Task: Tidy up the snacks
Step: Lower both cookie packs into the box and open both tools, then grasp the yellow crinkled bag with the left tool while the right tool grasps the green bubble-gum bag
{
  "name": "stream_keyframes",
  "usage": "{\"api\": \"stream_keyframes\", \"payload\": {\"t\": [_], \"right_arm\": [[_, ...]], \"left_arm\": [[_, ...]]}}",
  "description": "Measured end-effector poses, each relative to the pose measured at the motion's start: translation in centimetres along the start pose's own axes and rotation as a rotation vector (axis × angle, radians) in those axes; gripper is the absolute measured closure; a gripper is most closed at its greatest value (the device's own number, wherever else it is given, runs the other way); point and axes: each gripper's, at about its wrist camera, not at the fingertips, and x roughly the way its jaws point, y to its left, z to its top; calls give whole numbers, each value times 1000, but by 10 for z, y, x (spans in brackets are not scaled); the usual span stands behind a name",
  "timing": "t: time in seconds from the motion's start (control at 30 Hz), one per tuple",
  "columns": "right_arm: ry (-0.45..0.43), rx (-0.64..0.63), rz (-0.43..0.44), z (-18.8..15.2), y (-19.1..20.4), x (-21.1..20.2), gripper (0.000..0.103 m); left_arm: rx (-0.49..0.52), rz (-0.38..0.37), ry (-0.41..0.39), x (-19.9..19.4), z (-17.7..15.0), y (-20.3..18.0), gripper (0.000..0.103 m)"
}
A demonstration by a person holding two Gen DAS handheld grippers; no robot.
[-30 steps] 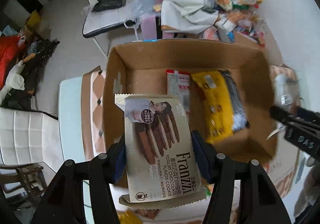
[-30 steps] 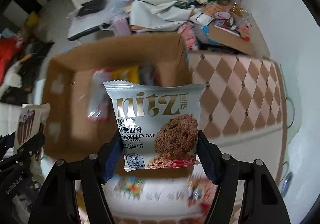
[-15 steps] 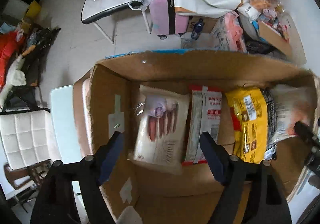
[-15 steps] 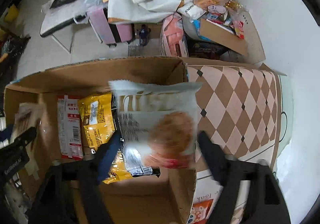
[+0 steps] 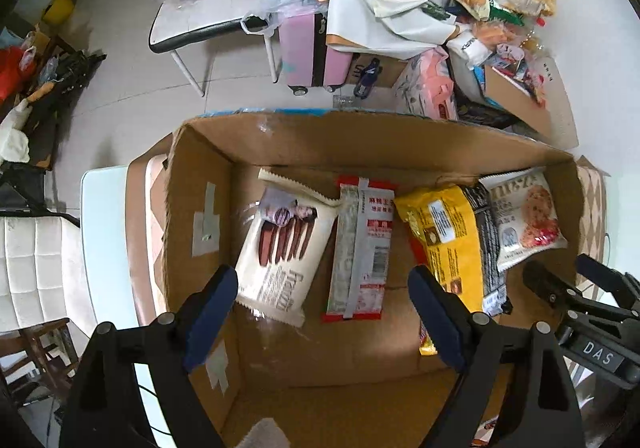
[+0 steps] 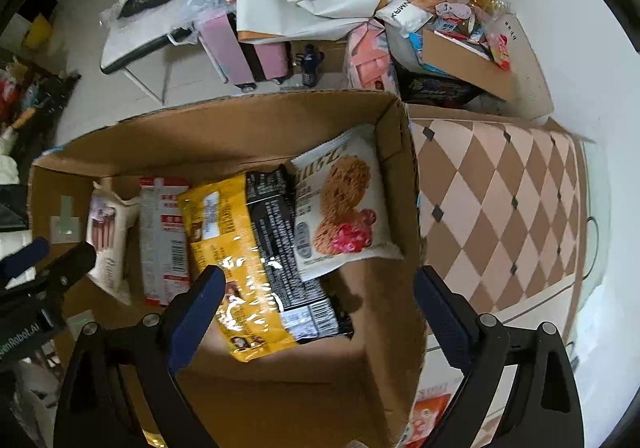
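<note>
- Both hand-held grippers, left (image 5: pixel 322 318) and right (image 6: pixel 316 312), are held wide, empty.
- The cookie packet (image 6: pixel 344 203) is judged light, crinkly, fragile; flat sides are best pinched.

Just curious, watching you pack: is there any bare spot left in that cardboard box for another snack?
Yes. The near floor of the cardboard box is bare, below the Franzzi cookie pack and red-and-white packet. The far half is crowded: those two, the yellow bag and the oat cookie packet lie side by side, some overlapping.
</note>
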Motion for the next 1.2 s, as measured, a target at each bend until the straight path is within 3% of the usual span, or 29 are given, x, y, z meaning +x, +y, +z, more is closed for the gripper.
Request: {"api": "stream_keyframes", "payload": {"t": [0.2, 0.57, 0.87, 1.2], "right_arm": [[-40, -5, 34, -27, 1, -14, 6], [-196, -89, 25, -112, 11, -69, 6], [-291, -93, 81, -180, 9, -118, 6], [-370, -94, 134, -236, 8, -167, 6]], "left_arm": [[-17, -10, -76, -25, -27, 4, 16], [10, 19, -248, -78, -109, 1, 16], [28, 31, -354, -126, -176, -1, 16], [-15, 5, -409, -156, -223, 6, 16]]}}
